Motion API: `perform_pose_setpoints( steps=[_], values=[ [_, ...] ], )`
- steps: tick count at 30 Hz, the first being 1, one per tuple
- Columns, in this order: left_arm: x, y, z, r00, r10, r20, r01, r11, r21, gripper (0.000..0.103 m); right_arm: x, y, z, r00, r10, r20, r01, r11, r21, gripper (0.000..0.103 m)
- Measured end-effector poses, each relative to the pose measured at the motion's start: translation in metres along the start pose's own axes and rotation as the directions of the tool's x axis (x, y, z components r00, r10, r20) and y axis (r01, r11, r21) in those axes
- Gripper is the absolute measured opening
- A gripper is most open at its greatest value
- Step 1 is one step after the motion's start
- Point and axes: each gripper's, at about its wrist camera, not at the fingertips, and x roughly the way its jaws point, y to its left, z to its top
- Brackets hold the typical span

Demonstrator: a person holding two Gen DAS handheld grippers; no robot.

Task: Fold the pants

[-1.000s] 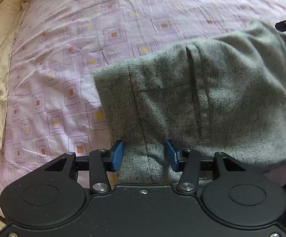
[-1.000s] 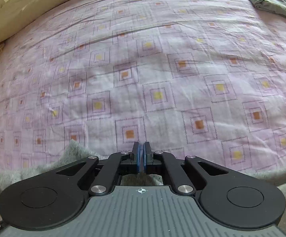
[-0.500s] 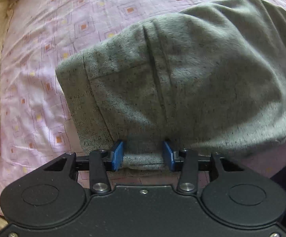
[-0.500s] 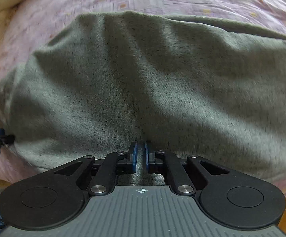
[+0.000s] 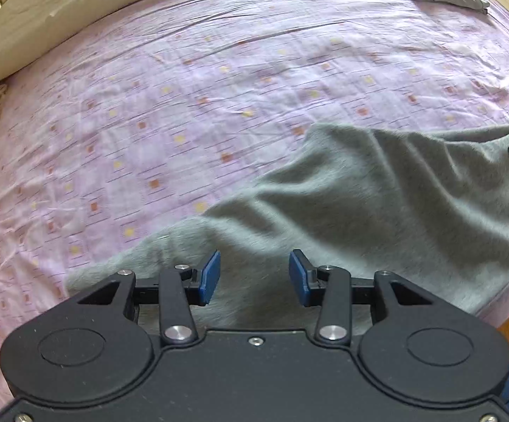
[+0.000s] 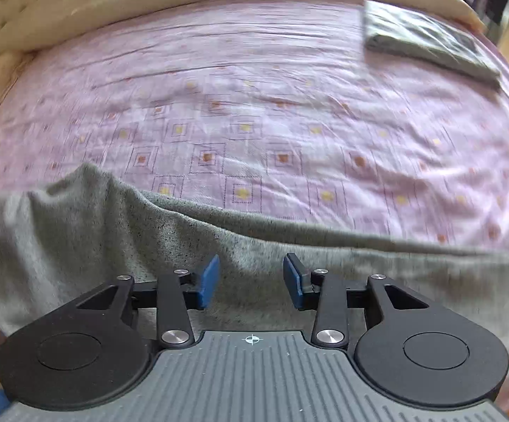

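The left tongs (image 5: 253, 277) are held wide apart with nothing gripped between the blue pads; only grey fabric is seen beneath the gap. The right tongs (image 6: 250, 281) are spread just as widely and are likewise empty, with the same cloth lying under them.

The grey pants (image 5: 377, 204) are spread along the near edge of the bed (image 5: 219, 88), on the pink patterned sheet, with a raised ridge of fabric running across them and one corner peaked up on the far side of the garment. It cannot be told from the blurred views exactly how many layers are stacked. A folded grey-green cloth (image 6: 426, 45) is seen well apart from the pants, at the far corner of the bed, and a cream quilt (image 5: 43, 21) is bunched along the bed's far edge.

The step in hand is judged to be the release after a fold: the cloth has been laid down and let go by both tongs. For the next move, a fresh edge of the pants would probably have to be found and pinched by both tongs, and the ridge smoothed, so that a further fold can be laid evenly. A crooked stack could result if the wrinkle is left in.
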Motion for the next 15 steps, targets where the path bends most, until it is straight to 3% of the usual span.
perform_pose_setpoints(
  steps=[3, 6, 10, 15],
  values=[
    [0.010, -0.015, -0.004, 0.999, 0.011, -0.052, -0.016, 0.996, -0.086, 0.051, 0.019, 0.002, 0.012, 0.995, 0.073, -0.066, -0.085, 0.975, -0.204, 0.039],
    [0.010, -0.028, -0.015, 0.995, 0.025, -0.097, -0.044, 0.980, -0.192, 0.051, 0.040, 0.008, 0.021, 0.982, 0.125, -0.139, -0.168, 0.916, -0.363, 0.039],
    [0.003, -0.040, -0.030, 0.989, 0.067, -0.132, -0.106, 0.944, -0.314, 0.051, 0.062, 0.011, 0.030, 0.964, 0.180, -0.197, -0.255, 0.838, -0.482, 0.039],
    [-0.005, -0.061, -0.043, 0.977, 0.136, -0.161, -0.189, 0.902, -0.387, 0.051, 0.085, 0.012, 0.040, 0.929, 0.246, -0.277, -0.363, 0.746, -0.557, 0.039]
  ],
)
